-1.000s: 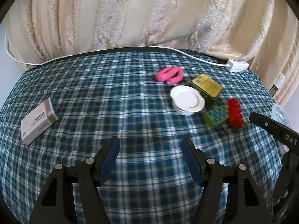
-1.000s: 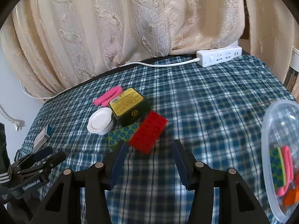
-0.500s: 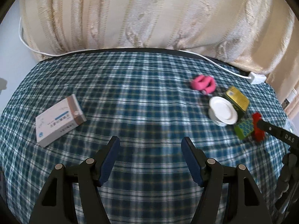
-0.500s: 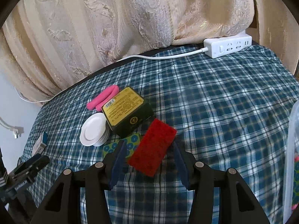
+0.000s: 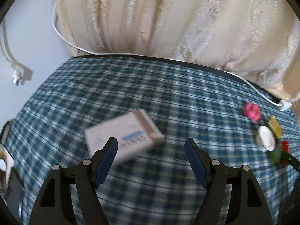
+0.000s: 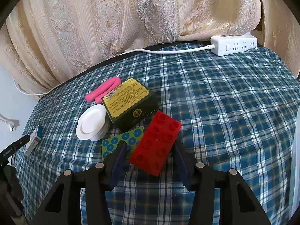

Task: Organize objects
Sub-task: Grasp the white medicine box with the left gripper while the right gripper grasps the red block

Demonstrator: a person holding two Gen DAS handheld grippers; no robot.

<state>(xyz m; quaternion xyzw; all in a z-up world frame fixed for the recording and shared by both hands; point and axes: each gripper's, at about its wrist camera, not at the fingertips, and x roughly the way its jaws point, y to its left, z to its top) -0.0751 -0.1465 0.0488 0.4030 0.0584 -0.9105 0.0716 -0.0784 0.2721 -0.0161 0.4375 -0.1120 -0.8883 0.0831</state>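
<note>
A white box (image 5: 123, 136) with blue print and a tan end lies blurred on the plaid cloth (image 5: 168, 97). It sits just ahead of my left gripper (image 5: 151, 146), and its near corner is hidden behind the left finger. The left jaws are opening and nothing is pressed between them. My right gripper (image 6: 149, 145) is open and straddles a red studded brick (image 6: 157, 144); the pads do not press on it. A green block with blue dots (image 6: 120, 142) lies against the brick's left side, partly behind the left finger.
Behind the brick are a dark tin with a yellow label (image 6: 129, 101), a white dish (image 6: 92, 123) and a pink piece (image 6: 103, 91). A power strip (image 6: 233, 45) lies at the back by the curtain. A clear container's rim (image 6: 296, 150) shows at the right edge.
The left view has swung left, so the white box moved from the far left to just ahead of the fingers. The left jaws stand wider. The right gripper moved forward around the red brick.
</note>
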